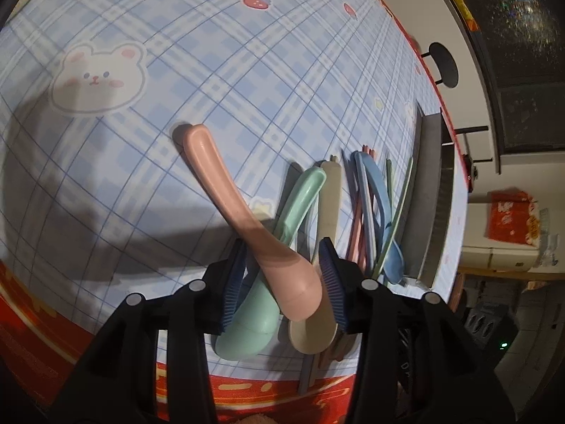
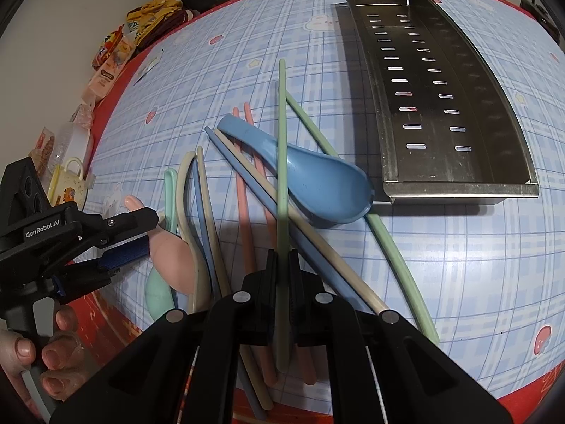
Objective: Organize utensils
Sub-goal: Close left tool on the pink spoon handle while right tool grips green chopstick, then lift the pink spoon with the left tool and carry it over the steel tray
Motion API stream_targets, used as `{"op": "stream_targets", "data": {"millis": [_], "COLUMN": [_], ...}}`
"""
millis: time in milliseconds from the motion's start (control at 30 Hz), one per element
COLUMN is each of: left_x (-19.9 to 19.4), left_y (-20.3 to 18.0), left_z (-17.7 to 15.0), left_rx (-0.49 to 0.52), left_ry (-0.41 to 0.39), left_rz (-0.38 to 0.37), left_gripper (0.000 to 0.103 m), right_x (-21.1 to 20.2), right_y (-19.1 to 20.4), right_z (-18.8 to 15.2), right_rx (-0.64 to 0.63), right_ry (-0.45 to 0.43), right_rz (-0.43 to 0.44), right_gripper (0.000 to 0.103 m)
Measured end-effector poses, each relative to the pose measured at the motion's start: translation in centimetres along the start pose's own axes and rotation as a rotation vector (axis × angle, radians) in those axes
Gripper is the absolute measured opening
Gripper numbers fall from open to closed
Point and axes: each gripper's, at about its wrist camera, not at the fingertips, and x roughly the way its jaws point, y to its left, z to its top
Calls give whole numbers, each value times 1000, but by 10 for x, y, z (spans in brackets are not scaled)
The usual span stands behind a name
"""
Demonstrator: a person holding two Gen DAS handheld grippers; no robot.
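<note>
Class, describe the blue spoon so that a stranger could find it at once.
Start at the steel tray on the checked tablecloth. Against its near corner lies the blue spoon, under a green chopstick. It is the only blue spoon and lies apart from the other three.

Your left wrist camera looks steeply down, close over the pink spoon [image 1: 243, 212]. Your right one looks down likewise toward the steel tray [image 2: 459, 187]. Both share the blue spoon [image 2: 310, 173].
</note>
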Motion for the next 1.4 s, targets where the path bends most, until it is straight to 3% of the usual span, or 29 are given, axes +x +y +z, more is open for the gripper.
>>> {"op": "stream_targets", "data": {"millis": [200,400,500,800,1400], "left_x": [3,2,-3,-12,-25], "left_y": [-10,-7,-9,6,0], "left_z": [-3,0,-2,-20,-30], "left_rx": [67,45,89,110,145], "left_ry": [-14,-7,-15,-17,-43], "left_rz": [96,40,47,26,-15], "left_gripper": [32,10,10,10,10], "right_x": [-2,-5,-7,-14,-33], "right_y": [-1,-3,-4,-2,-15], "right_z": [-2,-5,-6,-15,-27], "right_rx": [2,20,26,-3,23], "right_ry": [0,4,2,-8,-53], "right_rz": [-1,7,20,56,91], "right_gripper": [7,7,7,7,7]}}
